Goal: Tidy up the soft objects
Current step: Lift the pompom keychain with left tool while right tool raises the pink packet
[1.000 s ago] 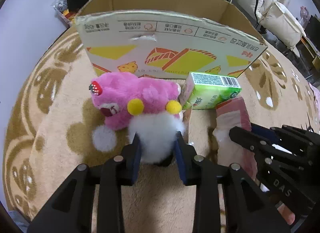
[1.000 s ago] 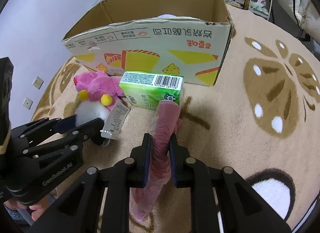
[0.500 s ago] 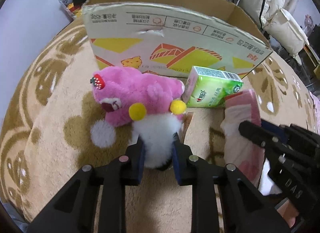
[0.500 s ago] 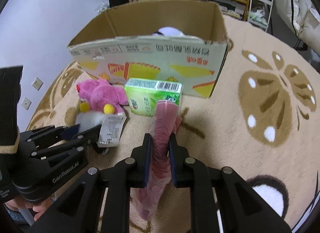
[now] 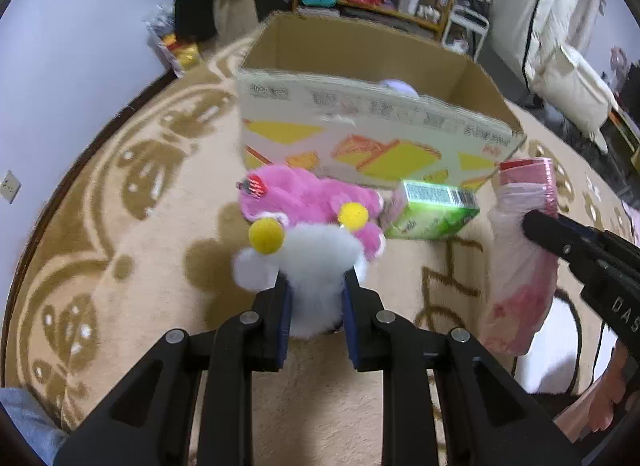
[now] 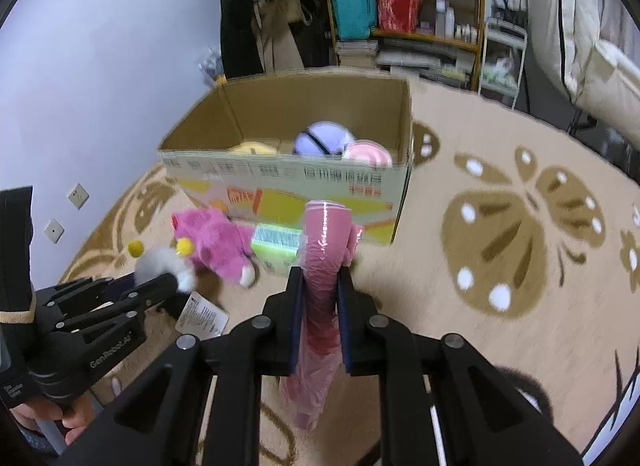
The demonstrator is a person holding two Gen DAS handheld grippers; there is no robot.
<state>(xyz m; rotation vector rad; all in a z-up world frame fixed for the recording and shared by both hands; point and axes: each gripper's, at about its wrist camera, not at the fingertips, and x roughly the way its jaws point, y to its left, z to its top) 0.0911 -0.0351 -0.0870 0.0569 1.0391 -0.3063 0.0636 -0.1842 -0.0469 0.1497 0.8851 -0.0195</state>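
The left hand-held gripper [image 5: 314, 302] pinches the fluffy white toy [image 5: 316, 262], round with yellow pompoms, at 6 o'clock from the pink plush [image 5: 308, 193] on the carpet [image 5: 152, 266]. The right hand-held gripper [image 6: 319, 306], tilted downward, squeezes a long pink roll in crinkled plastic [image 6: 324, 250], pointing to 12 o'clock at the cardboard box [image 6: 288, 181].

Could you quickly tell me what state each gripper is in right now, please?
Left gripper: shut on the white plush; its jaws have just been closing.
Right gripper: shut on the pink roll.
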